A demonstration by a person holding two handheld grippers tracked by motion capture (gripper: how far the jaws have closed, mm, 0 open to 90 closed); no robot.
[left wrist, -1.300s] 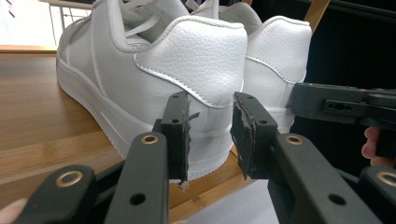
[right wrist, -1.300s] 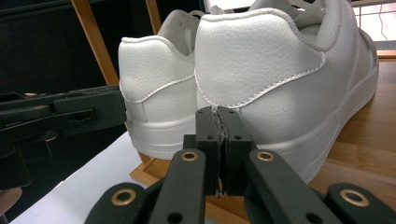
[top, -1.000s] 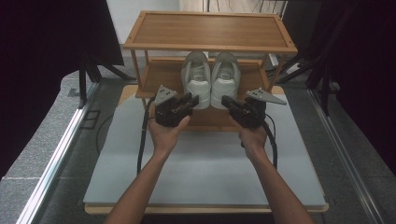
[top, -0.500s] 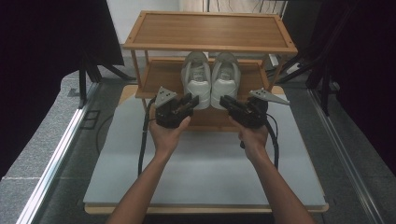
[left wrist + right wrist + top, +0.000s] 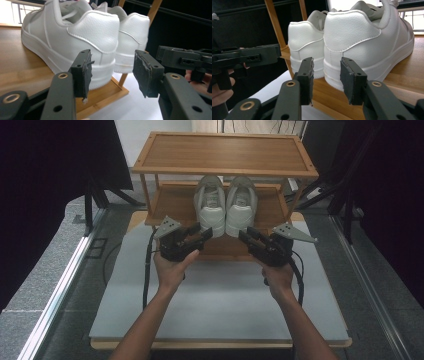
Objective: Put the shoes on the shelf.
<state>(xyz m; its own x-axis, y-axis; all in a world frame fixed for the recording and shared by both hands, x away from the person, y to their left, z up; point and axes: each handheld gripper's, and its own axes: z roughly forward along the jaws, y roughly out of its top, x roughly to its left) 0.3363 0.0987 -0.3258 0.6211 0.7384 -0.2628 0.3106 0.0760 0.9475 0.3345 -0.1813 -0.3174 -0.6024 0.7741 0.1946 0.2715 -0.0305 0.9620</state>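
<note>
A person's 2 hands hold 2 black grippers over a pale grey table mat (image 5: 220, 315). The left gripper (image 5: 204, 234) and right gripper (image 5: 245, 235) both point at the heels of a pair of white sneakers (image 5: 226, 205); each has just been opening its jaws, which now stand apart with nothing pressed between them. The 2 sneakers are smooth white leather with thick white soles, set side by side, touching, toes pointing away, on the lower shelf of a wooden shoe rack (image 5: 225, 155).
</note>
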